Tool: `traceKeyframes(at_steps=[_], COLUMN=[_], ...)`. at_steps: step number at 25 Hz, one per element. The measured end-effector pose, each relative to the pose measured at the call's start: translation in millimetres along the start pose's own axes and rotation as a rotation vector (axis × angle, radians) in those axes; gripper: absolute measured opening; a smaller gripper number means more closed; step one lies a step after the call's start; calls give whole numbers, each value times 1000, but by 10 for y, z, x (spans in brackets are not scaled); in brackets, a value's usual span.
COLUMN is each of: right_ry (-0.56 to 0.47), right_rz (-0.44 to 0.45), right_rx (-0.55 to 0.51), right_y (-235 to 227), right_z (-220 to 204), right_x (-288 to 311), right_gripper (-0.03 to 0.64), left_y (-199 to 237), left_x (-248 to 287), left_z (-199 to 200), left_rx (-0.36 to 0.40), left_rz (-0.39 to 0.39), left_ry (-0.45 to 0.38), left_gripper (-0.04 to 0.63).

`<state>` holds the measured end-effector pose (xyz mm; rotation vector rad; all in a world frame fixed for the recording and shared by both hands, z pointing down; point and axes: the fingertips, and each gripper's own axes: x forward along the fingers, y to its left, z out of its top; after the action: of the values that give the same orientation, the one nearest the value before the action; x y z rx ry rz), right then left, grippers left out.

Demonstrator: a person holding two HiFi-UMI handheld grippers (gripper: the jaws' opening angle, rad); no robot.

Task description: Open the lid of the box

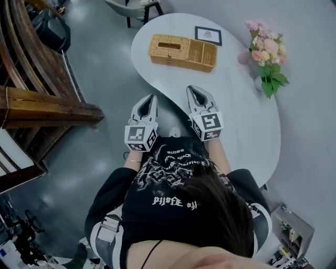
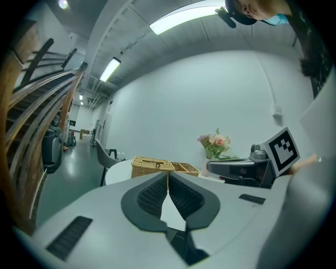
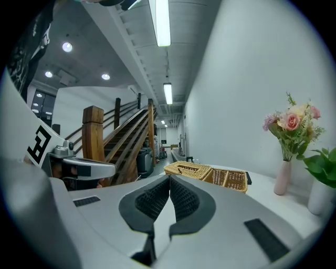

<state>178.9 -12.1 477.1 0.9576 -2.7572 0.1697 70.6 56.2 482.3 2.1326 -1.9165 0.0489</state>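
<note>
A woven wicker box (image 1: 182, 51) lies on the white table (image 1: 231, 105) towards its far end; its lidded part (image 1: 168, 48) is on the left, open compartments on the right. The box also shows ahead in the left gripper view (image 2: 152, 166) and the right gripper view (image 3: 206, 173). My left gripper (image 1: 154, 97) hangs at the table's near left edge, jaws together and empty. My right gripper (image 1: 190, 89) is over the near part of the table, shut with nothing held. Both point at the box from a distance.
A vase of pink flowers (image 1: 268, 58) stands at the table's right side, and a dark-framed card (image 1: 208, 35) lies behind the box. A wooden staircase (image 1: 31, 89) rises to the left. A chair (image 1: 137, 6) stands beyond the table's far end.
</note>
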Motion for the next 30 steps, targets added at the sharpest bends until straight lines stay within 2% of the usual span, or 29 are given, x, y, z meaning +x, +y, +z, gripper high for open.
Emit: traceKeyframes(at_steps=[6, 13, 22, 30], right_ry=[37, 52, 84, 158], right_rz=[44, 36, 13, 9], right_rx=[18, 38, 26, 2], right_y=[-9, -80, -256, -339], right_z=[-97, -103, 113, 147], right_x=[135, 324, 900, 1426], right_gripper=[26, 28, 28, 28], left_y=[41, 182, 607, 1116], left_x=[148, 338, 934, 1418], left_z=[5, 21, 295, 446], left_rx=[3, 13, 26, 21], left_rz=[6, -13, -80, -112], left_ry=[14, 37, 42, 57], left_gripper=[28, 28, 28, 28])
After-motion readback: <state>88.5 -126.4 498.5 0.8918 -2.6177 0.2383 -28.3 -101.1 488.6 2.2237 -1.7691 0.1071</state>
